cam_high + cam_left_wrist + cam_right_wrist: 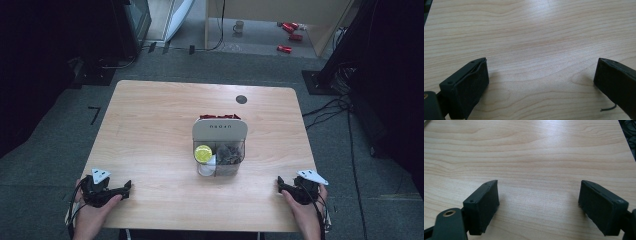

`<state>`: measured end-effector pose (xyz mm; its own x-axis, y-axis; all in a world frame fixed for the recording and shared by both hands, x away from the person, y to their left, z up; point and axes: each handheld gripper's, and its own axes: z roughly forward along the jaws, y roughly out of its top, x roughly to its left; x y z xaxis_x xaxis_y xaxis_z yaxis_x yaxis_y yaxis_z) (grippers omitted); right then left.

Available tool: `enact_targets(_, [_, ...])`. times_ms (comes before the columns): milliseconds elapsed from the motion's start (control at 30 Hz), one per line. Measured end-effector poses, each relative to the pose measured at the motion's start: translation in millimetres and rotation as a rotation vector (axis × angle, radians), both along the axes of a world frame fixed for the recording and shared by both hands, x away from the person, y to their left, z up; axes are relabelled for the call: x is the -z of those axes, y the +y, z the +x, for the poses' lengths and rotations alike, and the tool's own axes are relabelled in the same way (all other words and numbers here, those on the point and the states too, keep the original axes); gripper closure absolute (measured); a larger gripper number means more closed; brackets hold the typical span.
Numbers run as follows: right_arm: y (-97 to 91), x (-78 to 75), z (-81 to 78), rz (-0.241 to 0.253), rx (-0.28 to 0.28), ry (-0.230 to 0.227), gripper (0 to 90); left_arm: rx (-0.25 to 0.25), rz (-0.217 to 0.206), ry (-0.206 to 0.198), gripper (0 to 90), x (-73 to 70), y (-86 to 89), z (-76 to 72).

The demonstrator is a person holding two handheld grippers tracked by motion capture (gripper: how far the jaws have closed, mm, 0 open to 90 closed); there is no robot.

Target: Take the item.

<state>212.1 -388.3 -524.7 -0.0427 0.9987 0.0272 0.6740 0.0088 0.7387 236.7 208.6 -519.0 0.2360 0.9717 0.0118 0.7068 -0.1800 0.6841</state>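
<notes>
Pale wood-grain table [150, 125] carries a boxy organizer [220, 146] at its centre, white panel at the far side, clear compartments toward the near edge. Left gripper [127, 189] and right gripper [281, 184] rest at the near corners, jaws wide apart and empty, pointing inward

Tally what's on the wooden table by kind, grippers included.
Black two-jaw grippers: 2, left and right, both open
White-fronted clear plastic organiser box: 1
Round yellow-lidded container inside it: 1
Dark round table grommet: 1
Total: 5

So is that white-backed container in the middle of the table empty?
No. The container stands upright holding a yellow-lidded item and grey crumpled stuff in its clear front.
</notes>
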Motion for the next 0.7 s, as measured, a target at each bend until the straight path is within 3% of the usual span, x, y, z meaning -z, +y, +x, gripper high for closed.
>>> enact_targets(200, [10.4,-6.3,1.7,0.037,-0.017,-0.026,30.6,0.001,-0.001,-0.001,0.1,0.1,-0.2,-0.1])
enact_targets(300, [21.7,-22.0,3.6,0.096,-0.035,-0.081,38.2,0.007,0.001,0.0,0.1,0.0,-0.2,-0.1])
enact_targets(433, [32.6,-39.9,9.8,0.151,-0.059,-0.115,43.3,0.007,0.001,0.0,0.1,0.0,-0.2,-0.1])
enact_targets(700, [61.5,-73.7,26.6,0.183,-0.151,-0.167,50.6,0.007,0.001,0.0,0.1,0.0,-0.2,-0.1])
